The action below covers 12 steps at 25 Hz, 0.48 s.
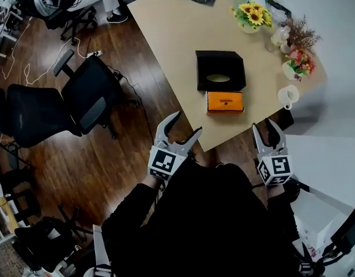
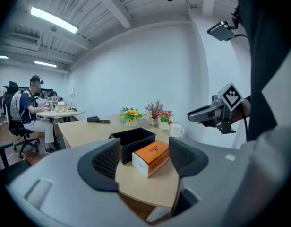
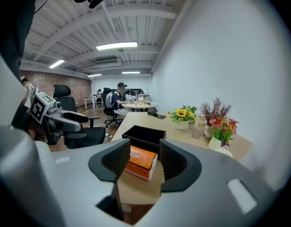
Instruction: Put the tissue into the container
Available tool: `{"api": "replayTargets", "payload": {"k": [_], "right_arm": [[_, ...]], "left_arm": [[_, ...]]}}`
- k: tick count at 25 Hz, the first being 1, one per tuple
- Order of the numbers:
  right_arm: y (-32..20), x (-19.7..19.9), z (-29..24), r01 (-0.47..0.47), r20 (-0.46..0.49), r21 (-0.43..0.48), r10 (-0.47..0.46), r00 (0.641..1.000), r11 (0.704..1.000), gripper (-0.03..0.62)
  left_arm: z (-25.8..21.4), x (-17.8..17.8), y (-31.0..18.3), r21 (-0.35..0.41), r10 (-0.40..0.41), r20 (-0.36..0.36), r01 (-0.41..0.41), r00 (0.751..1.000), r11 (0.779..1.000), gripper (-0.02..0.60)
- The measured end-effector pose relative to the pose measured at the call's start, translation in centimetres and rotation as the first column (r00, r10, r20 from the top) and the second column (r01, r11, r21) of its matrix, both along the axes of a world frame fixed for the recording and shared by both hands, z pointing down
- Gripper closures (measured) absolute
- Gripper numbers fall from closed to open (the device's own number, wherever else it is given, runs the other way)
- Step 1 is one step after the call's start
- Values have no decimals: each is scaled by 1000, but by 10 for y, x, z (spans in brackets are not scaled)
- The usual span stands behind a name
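- Two tongs hover short of the table's (image 1: 166,33) near edge, one in each of the person's hands, both pointing toward the things on it.
- Far left, black office chairs (image 1: 88,94) stand on the wooden floor, well apart from the table.
- Left tongs (image 1: 188,123) are spread wide and hold nothing. In the left gripper view the tissue box (image 1: 225,102) shows through the gap, but it lies farther off on the table and no pad touches it.
- At the table's middle sits the container (image 1: 203,68), a black open-topped box with upright walls, and a pale oval shows inside it.
- The tissue box lies flat just beside the container's near wall, on the side toward the person and close to the table's edge. It is outside the container.
- It is a low rectangular carton with a bright orange top bearing small dark print, too small to read. Its end face is white.
- Right tongs (image 1: 265,126) stand only partly open, with a narrower gap than the left, and grip nothing. In the right gripper view the orange box appears beyond the pads, untouched.
- Toward the right of the table are a pot of sunflowers (image 1: 252,15), more flower pots and a white mug (image 1: 289,96), all apart from the box.
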State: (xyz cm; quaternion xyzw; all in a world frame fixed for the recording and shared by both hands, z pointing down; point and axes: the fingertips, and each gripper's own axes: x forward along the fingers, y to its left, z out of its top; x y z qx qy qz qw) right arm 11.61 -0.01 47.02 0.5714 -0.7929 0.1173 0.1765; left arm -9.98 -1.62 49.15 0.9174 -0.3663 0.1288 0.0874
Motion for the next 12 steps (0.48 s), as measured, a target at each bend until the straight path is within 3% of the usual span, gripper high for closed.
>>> {"api": "replayTargets", "payload": {"k": [5, 9, 12], "right_arm": [[-24, -8, 45, 45, -52, -94, -50, 997, 995, 404], [-40, -5, 81, 95, -67, -144, -105, 992, 985, 385], [-48, -5, 108, 156, -80, -204, -176, 981, 966, 336]], "left_arm": [[49, 10, -22, -105, 55, 52, -49, 997, 993, 275], [74, 27, -32, -121, 79, 122, -65, 989, 990, 275], [91, 39, -34, -146, 90, 163, -67, 982, 987, 275]]}}
